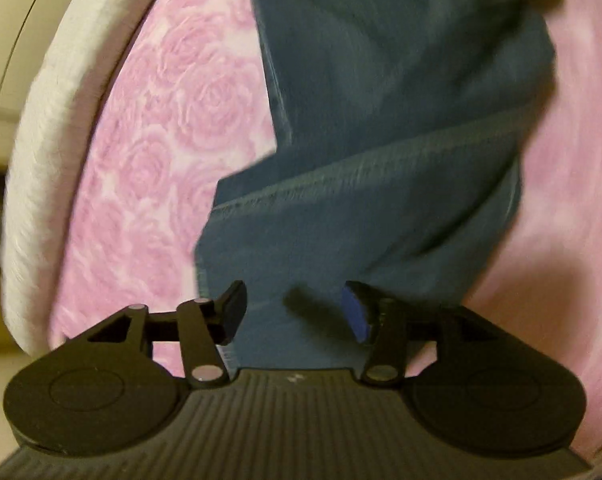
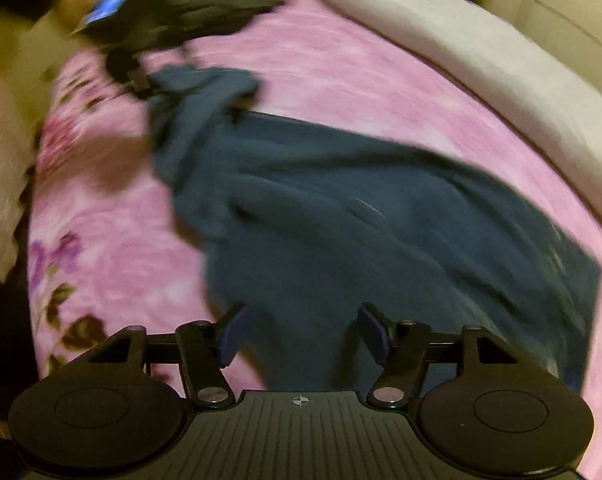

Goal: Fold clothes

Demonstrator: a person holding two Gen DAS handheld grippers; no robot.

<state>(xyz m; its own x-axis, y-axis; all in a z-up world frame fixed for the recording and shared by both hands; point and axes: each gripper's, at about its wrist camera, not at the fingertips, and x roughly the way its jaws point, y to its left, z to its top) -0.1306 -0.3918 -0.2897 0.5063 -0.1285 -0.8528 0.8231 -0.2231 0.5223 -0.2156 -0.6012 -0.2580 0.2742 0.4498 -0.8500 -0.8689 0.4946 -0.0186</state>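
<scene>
While both views are blurred by motion, the dark teal garment point(image 2: 341, 216) is shown lying on the pink rose-patterned bedspread point(image 1: 149, 128), which is bordered on its far side by a pale padded bed edge point(image 2: 461, 44). Seen from the right wrist, the garment's long axis runs diagonally, from a bunched, narrower end at upper left point(image 2: 205, 84) to a broad, squared end at lower right; a second hand-held unit, dark and indistinct, appears at that bunched end, though whether cloth is touched there cannot be told. The right gripper point(image 2: 303, 334) is held directly above the near, wide portion of the fabric, so that the cloth extends forward and away from it. Its jaws stand spread apart, with nothing pinched between the blue pads point(image 2: 375, 334); fabric is seen only beneath the gap. In the left wrist view, the left gripper point(image 1: 297, 312) is likewise poised over the garment, where a stitched hem or fold edge point(image 1: 341, 176) crosses the frame obliquely ahead of the fingertips. Its jaws are parted to a moderate width and hold nothing. Judged from this layout, each gripper lies nearest its own end of the cloth, and a fold along the long axis would be served by a fresh grasp at both ends.
</scene>
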